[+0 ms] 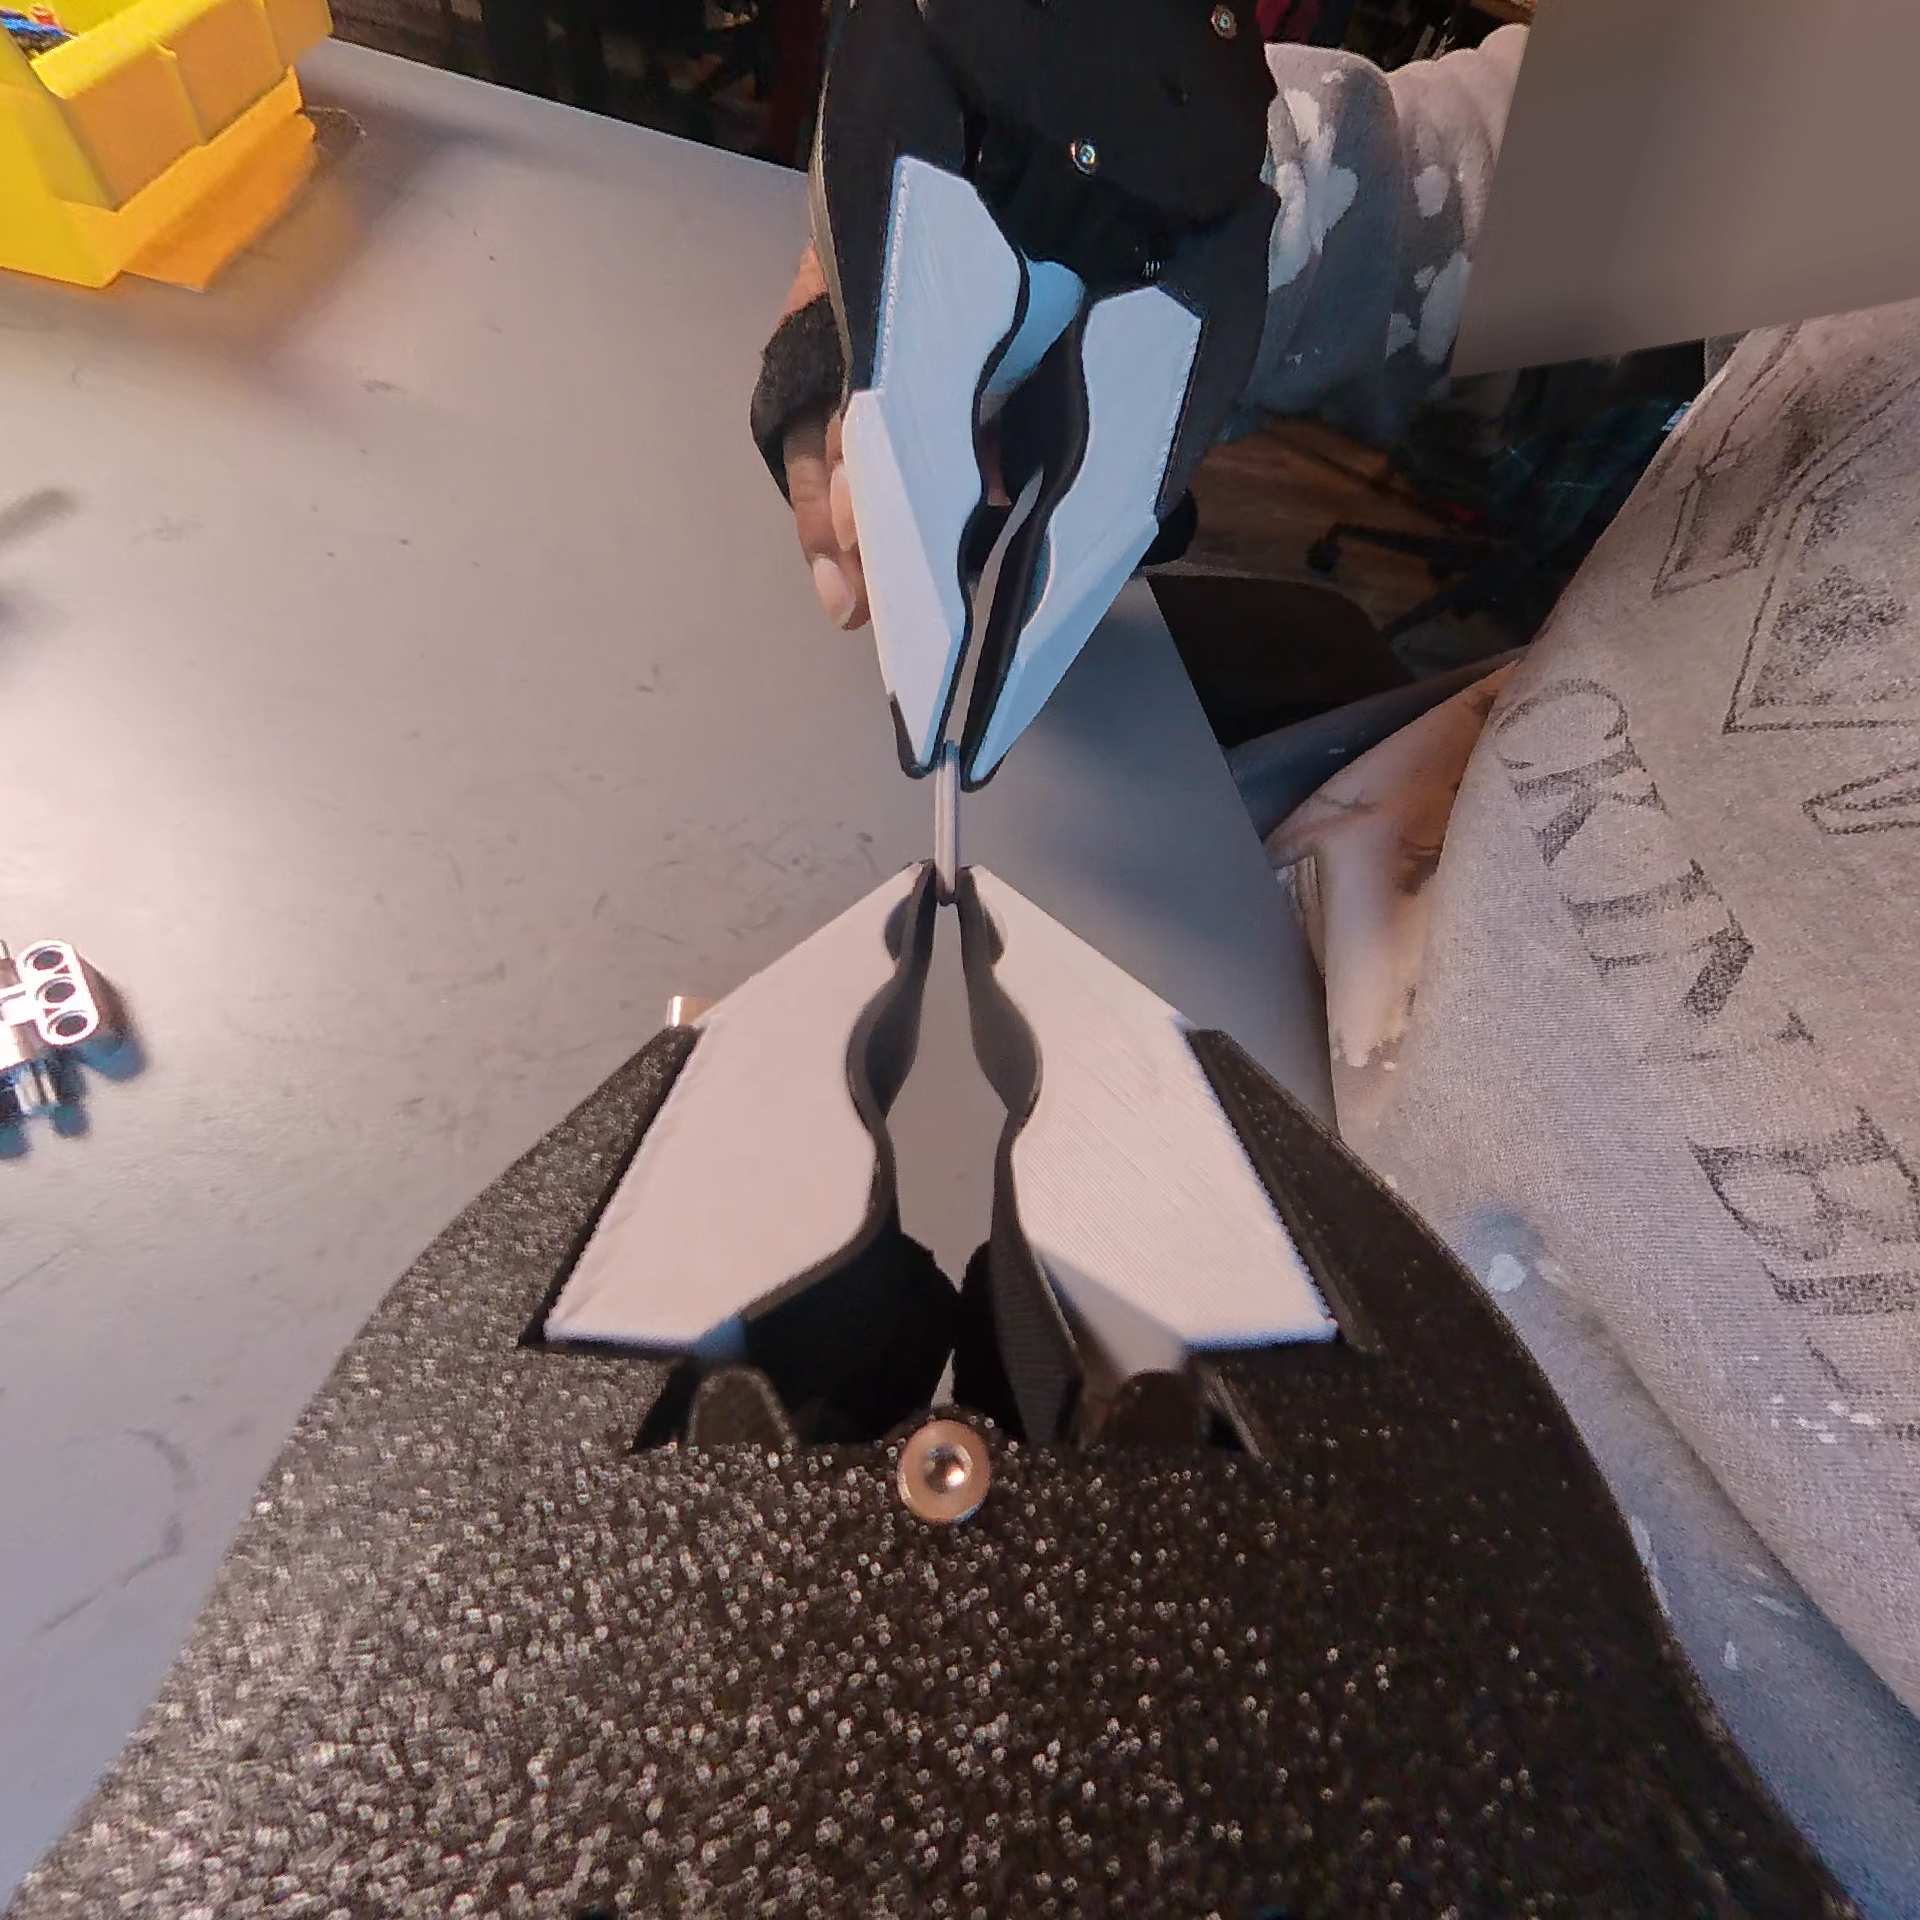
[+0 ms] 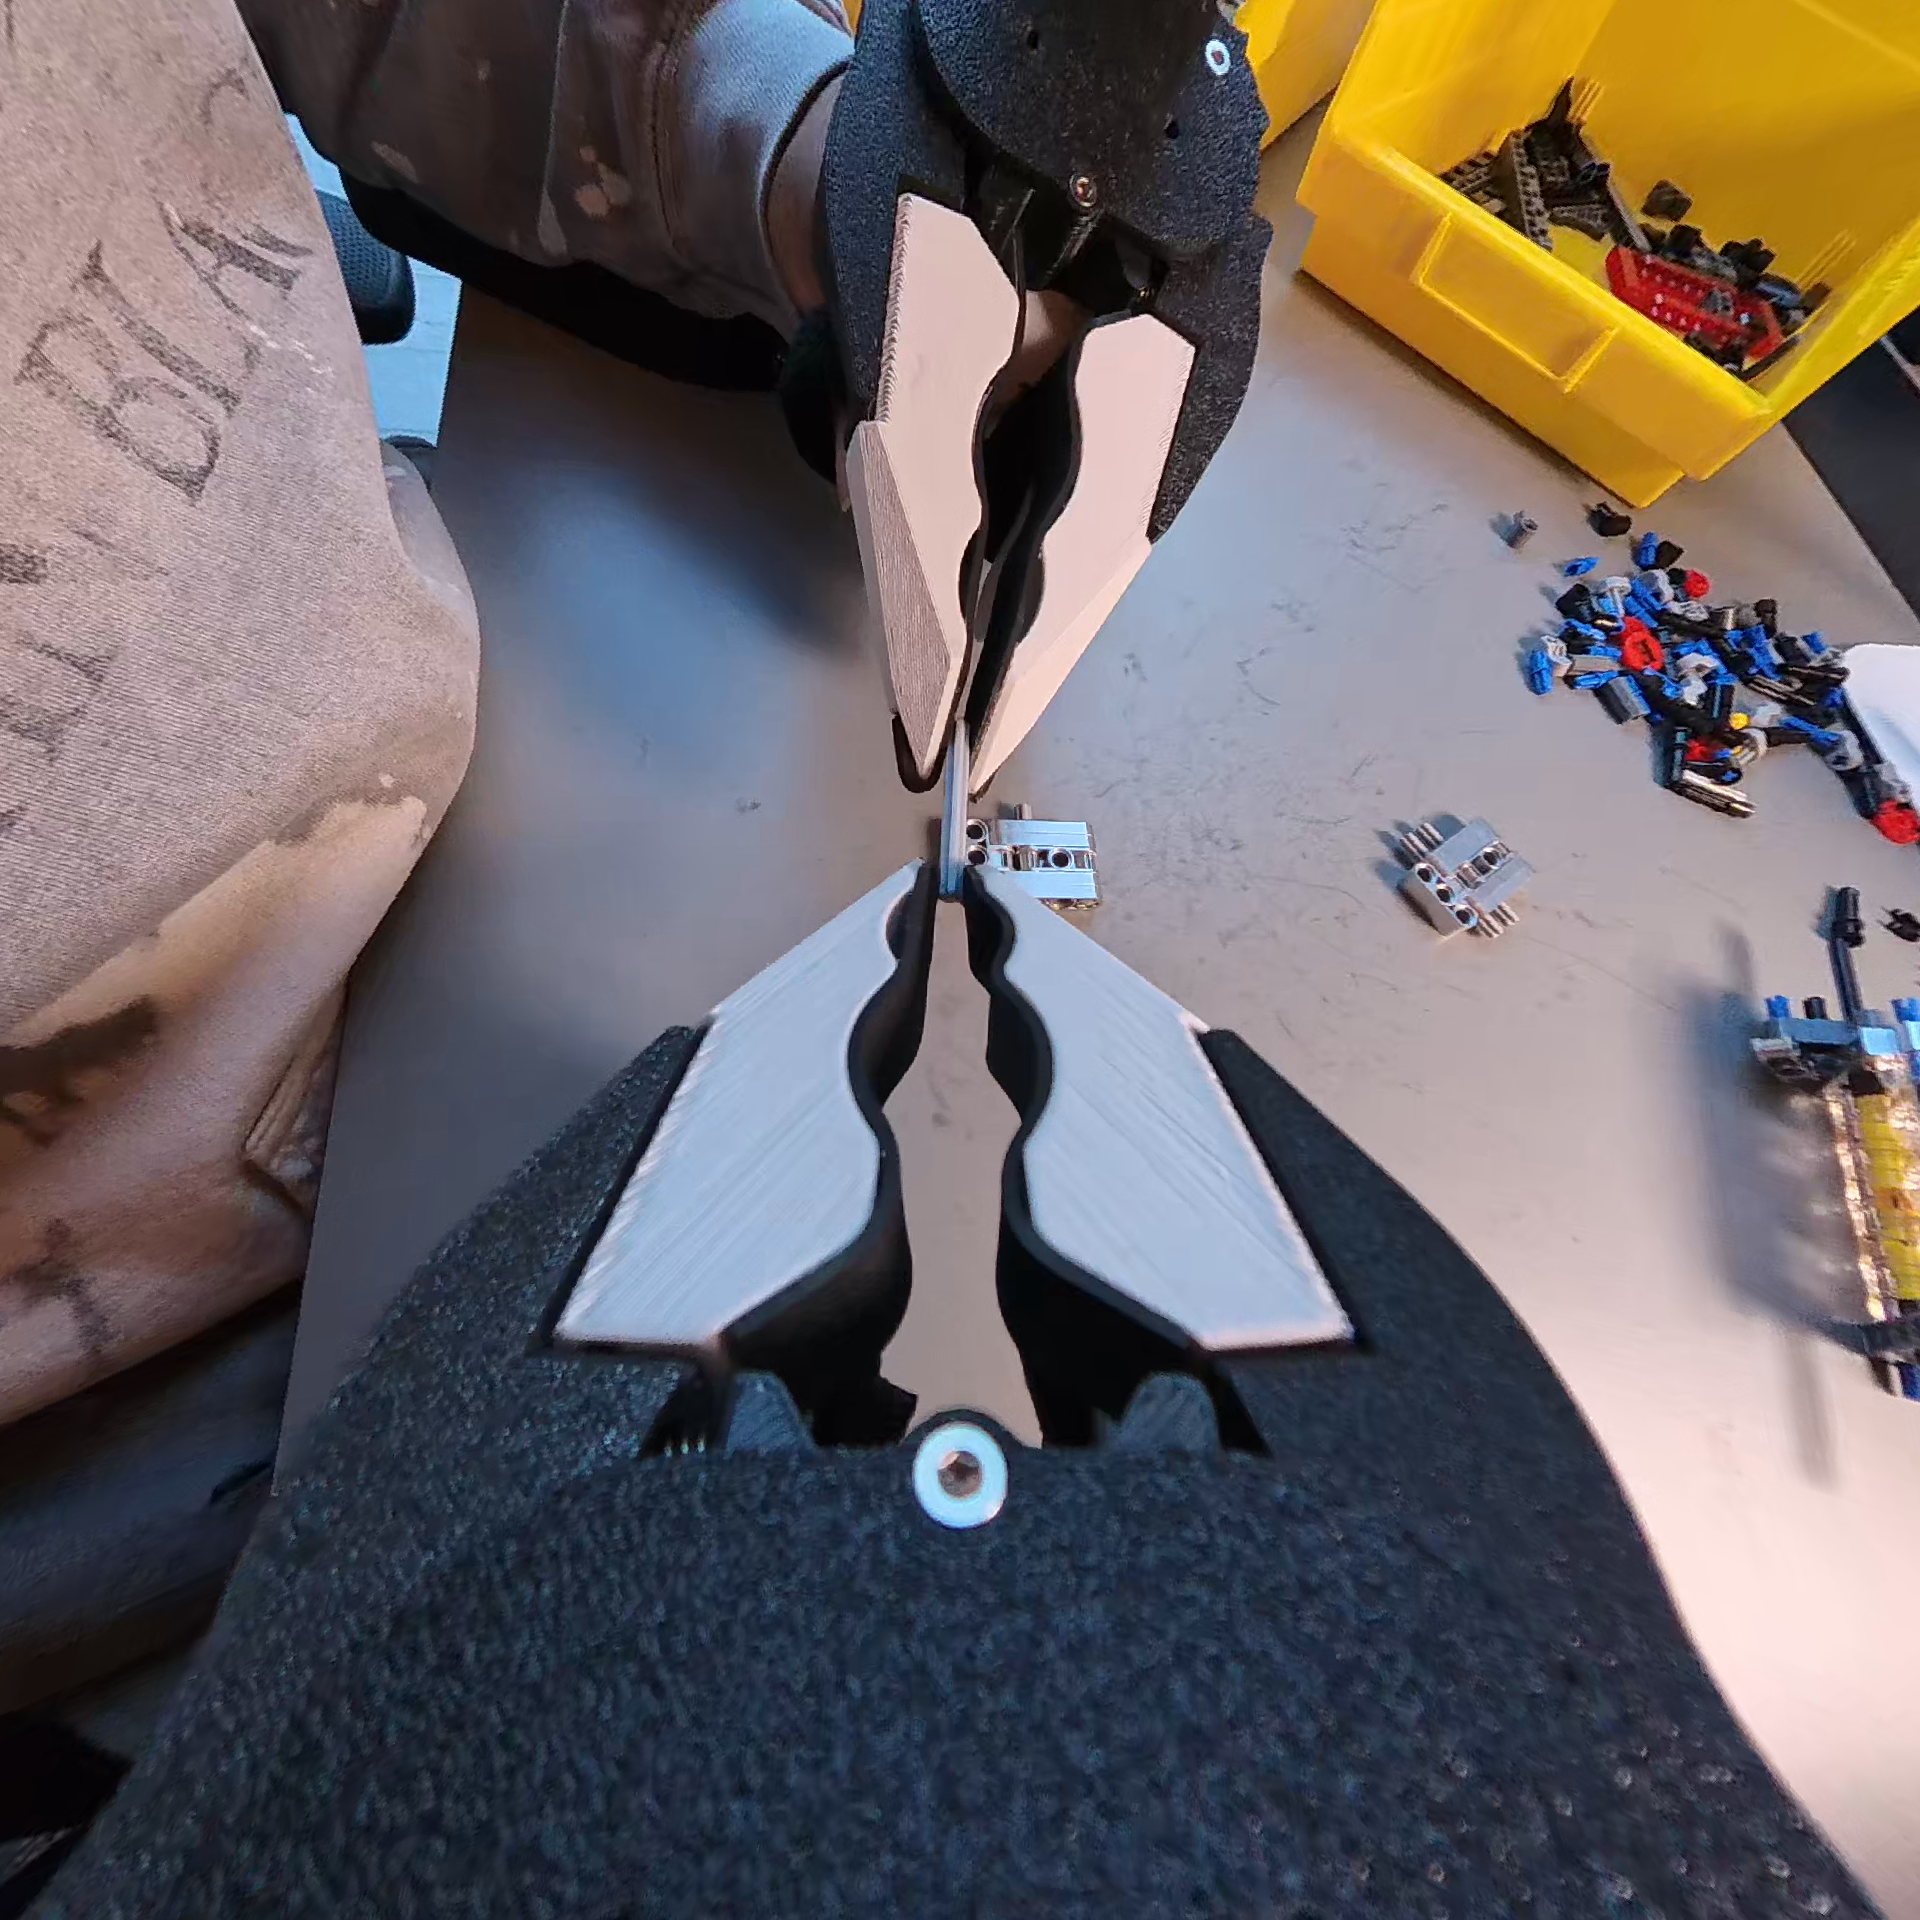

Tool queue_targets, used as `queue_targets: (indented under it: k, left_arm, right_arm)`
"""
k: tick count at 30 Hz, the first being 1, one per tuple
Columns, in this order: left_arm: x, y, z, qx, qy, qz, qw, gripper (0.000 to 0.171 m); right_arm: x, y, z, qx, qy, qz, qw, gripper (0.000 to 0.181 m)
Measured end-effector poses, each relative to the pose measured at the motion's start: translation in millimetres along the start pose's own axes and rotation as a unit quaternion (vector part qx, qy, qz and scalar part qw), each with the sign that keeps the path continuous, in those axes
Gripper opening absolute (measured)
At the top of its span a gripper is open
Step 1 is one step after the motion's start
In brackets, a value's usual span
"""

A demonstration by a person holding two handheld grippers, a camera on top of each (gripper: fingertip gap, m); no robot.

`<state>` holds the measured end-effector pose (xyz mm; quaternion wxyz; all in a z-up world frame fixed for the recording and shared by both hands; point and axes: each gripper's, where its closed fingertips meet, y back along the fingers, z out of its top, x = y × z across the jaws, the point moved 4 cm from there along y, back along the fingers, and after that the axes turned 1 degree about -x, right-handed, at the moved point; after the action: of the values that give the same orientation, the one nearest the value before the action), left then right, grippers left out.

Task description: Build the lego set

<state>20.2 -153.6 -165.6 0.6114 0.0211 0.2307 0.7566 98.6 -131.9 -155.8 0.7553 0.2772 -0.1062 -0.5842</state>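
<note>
A thin grey rod (image 1: 948,821) is held between both grippers above the grey table (image 1: 416,623). My left gripper (image 1: 948,883) is shut on its near end. My right gripper (image 1: 941,764) faces it from the far side, shut on the other end. In the right wrist view the same rod (image 2: 954,821) runs from my right gripper (image 2: 948,881) to the left gripper (image 2: 943,764) opposite. A small grey holed brick assembly (image 2: 1039,860) lies on the table just behind the rod.
A yellow bin (image 2: 1621,260) with dark and red parts stands at the back right. A loose heap of blue, black and red pieces (image 2: 1714,675), another grey assembly (image 2: 1463,875) and a partly built model (image 2: 1849,1143) lie to the right. A person's cloth-covered leg (image 2: 187,623) lies along the table edge. The tips of both grippers are at nearly the same place. From either gripper's tips it is about 15 cm to the grey assembly (image 2: 1463,875).
</note>
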Motion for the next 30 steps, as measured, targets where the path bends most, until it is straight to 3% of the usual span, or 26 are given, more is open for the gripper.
queue_targets:
  k: [6, 10, 14, 21, 30]
  left_arm:
    - [4, 1, -2, 0.005, 0.000, 0.014, 1.000, 0.002]
    - [22, 10, -9, 0.028, 0.005, 0.061, 0.998, 0.039]
    - [33, 10, -23, 0.072, 0.005, 0.089, 0.993, 0.055]
    - [36, -4, -37, 0.141, -0.037, 0.113, 0.983, 0.050]
    - [36, -6, -38, 0.150, -0.054, 0.123, 0.979, 0.039]
  right_arm:
    - [-4, -2, -2, 0.010, -0.016, -0.005, 1.000, 0.003]
    - [-11, -7, -27, 0.079, -0.036, -0.010, 0.996, 0.003]
    - [-11, -14, -39, 0.115, -0.051, -0.005, 0.992, 0.003]
    - [-13, -20, -45, 0.137, -0.062, 0.003, 0.989, 0.002]
    - [-13, -26, -46, 0.149, -0.064, 0.011, 0.987, 0.002]
